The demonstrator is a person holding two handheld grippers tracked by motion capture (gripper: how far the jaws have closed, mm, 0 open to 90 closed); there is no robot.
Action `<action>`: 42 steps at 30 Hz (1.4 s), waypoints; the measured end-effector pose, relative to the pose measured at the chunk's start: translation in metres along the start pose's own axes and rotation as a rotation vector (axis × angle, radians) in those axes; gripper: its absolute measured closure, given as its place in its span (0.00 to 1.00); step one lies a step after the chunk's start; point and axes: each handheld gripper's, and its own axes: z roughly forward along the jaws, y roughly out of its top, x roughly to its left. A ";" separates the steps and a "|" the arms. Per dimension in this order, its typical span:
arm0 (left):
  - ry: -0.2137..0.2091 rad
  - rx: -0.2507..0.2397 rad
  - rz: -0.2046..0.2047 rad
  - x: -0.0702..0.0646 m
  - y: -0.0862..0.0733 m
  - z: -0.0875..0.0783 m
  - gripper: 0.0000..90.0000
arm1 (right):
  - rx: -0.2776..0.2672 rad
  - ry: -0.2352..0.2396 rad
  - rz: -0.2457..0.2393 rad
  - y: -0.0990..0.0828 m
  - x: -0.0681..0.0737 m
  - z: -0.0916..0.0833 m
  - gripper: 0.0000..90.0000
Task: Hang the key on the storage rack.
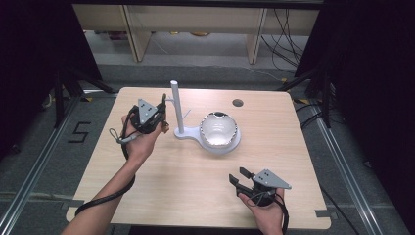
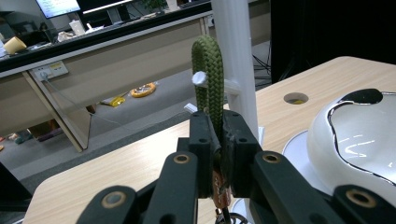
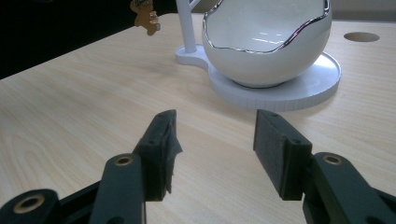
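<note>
A white stand (image 1: 176, 107) rises from a flat white base (image 1: 188, 134), with short pegs on its pole (image 2: 236, 56). Beside it on the base (image 3: 299, 91) sits a glossy white egg-shaped bowl (image 1: 219, 128) with a silver rim. My left gripper (image 1: 163, 113) is held up against the pole's left side, shut on a green braided cord loop (image 2: 208, 74). The loop's top is level with a peg tip (image 2: 199, 78); I cannot tell whether the peg passes through it. A small brown charm (image 3: 145, 14) dangles below the cord. My right gripper (image 1: 239, 177) rests open near the table's front right, nothing between its pads (image 3: 275, 149).
The light wooden table (image 1: 161, 186) has a round cable hole (image 1: 238, 103) at the back right. Black frames and cables stand on the floor on both sides. Desks and a bench lie beyond the far edge.
</note>
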 end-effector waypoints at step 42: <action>-0.142 0.013 -0.091 0.002 -0.028 -0.039 0.53 | -0.010 -0.013 0.029 -0.002 -0.002 -0.001 0.55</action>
